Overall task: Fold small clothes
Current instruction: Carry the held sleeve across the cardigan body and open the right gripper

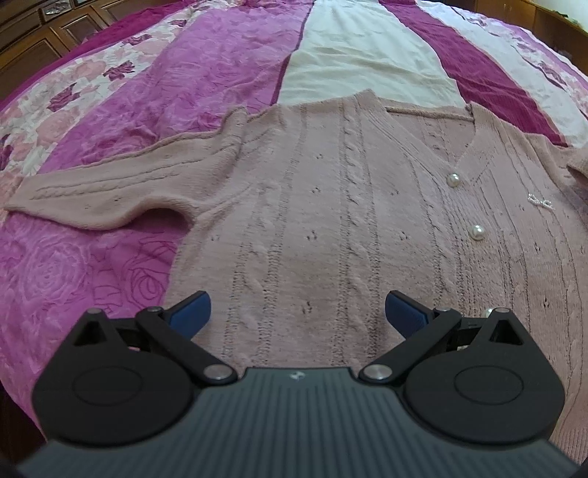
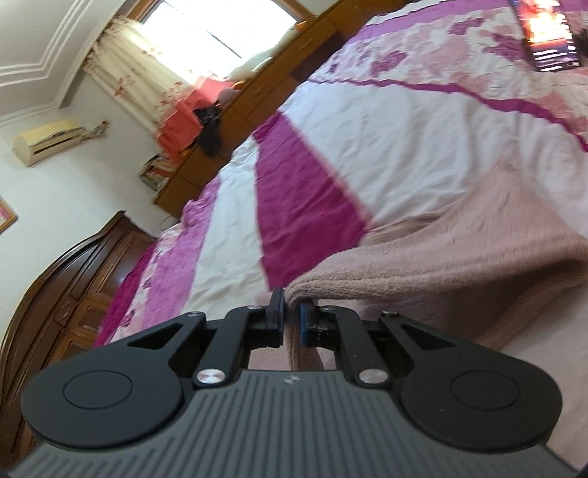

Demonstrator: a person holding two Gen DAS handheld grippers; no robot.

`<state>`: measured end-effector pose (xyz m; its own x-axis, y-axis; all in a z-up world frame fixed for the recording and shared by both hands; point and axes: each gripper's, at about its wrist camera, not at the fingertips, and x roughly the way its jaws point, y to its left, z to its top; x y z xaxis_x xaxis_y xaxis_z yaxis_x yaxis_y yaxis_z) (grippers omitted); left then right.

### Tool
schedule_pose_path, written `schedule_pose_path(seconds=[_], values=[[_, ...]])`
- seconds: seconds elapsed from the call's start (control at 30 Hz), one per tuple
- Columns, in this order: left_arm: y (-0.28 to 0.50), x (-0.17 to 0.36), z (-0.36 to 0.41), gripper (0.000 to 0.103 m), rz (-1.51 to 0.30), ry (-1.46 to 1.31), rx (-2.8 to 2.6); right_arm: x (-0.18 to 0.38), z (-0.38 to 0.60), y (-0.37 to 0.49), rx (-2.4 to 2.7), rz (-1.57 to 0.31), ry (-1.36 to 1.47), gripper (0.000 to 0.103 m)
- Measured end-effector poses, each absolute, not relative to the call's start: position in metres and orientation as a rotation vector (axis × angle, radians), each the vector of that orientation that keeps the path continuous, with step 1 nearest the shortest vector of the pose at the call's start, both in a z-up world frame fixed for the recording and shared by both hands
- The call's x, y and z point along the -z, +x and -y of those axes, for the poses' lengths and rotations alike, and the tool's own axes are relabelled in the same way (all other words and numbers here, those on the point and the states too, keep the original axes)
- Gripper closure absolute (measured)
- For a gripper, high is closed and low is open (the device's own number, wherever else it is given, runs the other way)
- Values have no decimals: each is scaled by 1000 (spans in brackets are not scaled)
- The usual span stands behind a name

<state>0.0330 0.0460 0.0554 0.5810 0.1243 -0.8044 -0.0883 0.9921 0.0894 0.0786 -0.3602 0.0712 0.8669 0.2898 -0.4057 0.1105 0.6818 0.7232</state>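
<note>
A pale pink knitted cardigan with pearl buttons lies flat, front up, on the bed. Its left sleeve stretches out to the left. My left gripper hovers open over the lower left part of the cardigan's body, with nothing between its blue pads. In the right wrist view my right gripper is shut on an edge of the pink cardigan, which is lifted and drapes away to the right. That view is tilted and blurred.
The bed is covered by a bedspread striped in magenta, white and floral pink. Dark wooden cabinets stand behind it. A wooden headboard, a curtained window and a dark box on the bed show in the right wrist view.
</note>
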Motion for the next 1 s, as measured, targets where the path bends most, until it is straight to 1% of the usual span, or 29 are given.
schedule_pose_path(seconds=[0.6,0.8,1.0], values=[[21,-75,-99,0,-860,-16,-202,-120,216,104,-331,-546,810,95],[18,-80,-123,0,-840,-44,-243,-121,163,116,-391,-572,838,95],[18,-83,-142,0,-825,-53,-273,-98,119,127,-432,-645,882,95]])
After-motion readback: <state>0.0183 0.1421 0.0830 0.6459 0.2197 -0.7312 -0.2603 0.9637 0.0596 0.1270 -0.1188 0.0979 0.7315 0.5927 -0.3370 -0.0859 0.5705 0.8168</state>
